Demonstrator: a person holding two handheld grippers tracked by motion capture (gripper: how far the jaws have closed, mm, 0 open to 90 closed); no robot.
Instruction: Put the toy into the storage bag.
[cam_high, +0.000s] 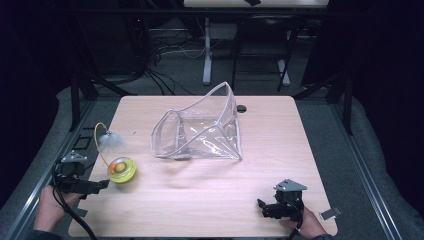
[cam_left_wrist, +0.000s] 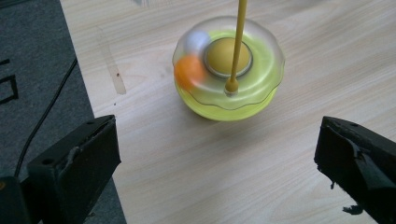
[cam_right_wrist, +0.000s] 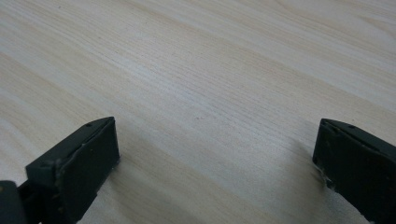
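A yellow-green round toy (cam_high: 121, 170) with a clear dome sits near the table's left edge. A thin yellow stalk (cam_high: 98, 142) curves up from it to a white feather tuft (cam_high: 111, 140). In the left gripper view the toy (cam_left_wrist: 229, 70) lies just ahead, with an orange ball (cam_left_wrist: 188, 71) blurred inside. My left gripper (cam_high: 97, 186) is open beside it, jaws wide apart, nothing between them (cam_left_wrist: 217, 158). A clear plastic pouch (cam_high: 200, 130) stands open at mid-table. My right gripper (cam_high: 264, 207) is open near the front right edge, over bare wood (cam_right_wrist: 215, 158).
The wooden table (cam_high: 210, 200) has grey carpet around it. A dark round hole (cam_high: 242, 108) is at the table's back edge. Black frame posts (cam_high: 75, 100) stand at the left and right. Cables and a desk leg (cam_high: 207, 60) lie behind.
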